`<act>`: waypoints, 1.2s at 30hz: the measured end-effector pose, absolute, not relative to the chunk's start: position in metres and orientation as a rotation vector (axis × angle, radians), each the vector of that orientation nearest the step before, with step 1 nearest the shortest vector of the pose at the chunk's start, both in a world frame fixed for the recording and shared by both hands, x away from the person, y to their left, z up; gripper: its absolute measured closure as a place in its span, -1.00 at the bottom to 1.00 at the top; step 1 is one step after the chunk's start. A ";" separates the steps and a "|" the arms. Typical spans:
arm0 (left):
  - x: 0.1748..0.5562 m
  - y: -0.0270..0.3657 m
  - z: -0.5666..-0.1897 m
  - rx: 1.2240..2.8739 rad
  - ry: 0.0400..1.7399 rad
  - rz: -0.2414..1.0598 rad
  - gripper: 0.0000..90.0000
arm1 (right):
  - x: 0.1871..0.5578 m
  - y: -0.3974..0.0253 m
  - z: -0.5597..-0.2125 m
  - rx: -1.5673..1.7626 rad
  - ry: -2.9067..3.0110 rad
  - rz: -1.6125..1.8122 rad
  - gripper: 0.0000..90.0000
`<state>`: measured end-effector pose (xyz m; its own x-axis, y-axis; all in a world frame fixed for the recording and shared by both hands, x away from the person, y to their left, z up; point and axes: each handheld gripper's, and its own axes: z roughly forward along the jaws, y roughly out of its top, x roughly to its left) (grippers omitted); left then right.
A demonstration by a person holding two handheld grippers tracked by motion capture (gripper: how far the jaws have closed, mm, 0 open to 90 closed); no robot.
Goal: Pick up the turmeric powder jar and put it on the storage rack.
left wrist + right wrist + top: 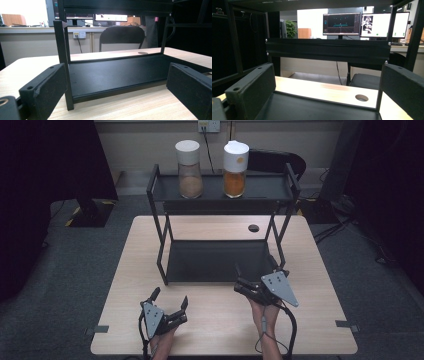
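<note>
A black two-tier rack stands mid-table. Its top shelf carries two white-lidded jars: one of brown powder on the left, one of orange powder on the right. My left gripper rests open on the table in front of the rack's front left post, with nothing between its jaws. My right gripper is open at the front right edge of the bare lower shelf. In the left gripper view the left gripper faces that shelf; the right gripper looks under the top shelf's rail.
The wooden table has a round hole behind the rack. A black chair stands beyond the far edge, near a wall socket. Dark stands flank the table. Lit monitors glow in the background.
</note>
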<state>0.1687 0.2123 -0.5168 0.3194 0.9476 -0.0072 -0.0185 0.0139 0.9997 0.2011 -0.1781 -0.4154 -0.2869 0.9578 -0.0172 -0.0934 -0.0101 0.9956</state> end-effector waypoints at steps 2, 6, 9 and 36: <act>0.169 0.212 -0.517 1.323 0.958 0.969 -0.94 | 0.200 -0.179 -0.418 0.990 1.346 1.462 -1.00; 0.169 0.212 -0.517 1.322 0.958 0.970 -0.94 | 0.198 -0.181 -0.423 0.992 1.340 1.455 -1.00; 0.169 0.212 -0.517 1.323 0.959 0.970 -0.94 | 0.196 -0.181 -0.428 0.986 1.343 1.441 -1.00; 0.169 0.212 -0.517 1.322 0.959 0.970 -0.94 | 0.179 -0.189 -0.472 1.058 1.361 1.435 -1.00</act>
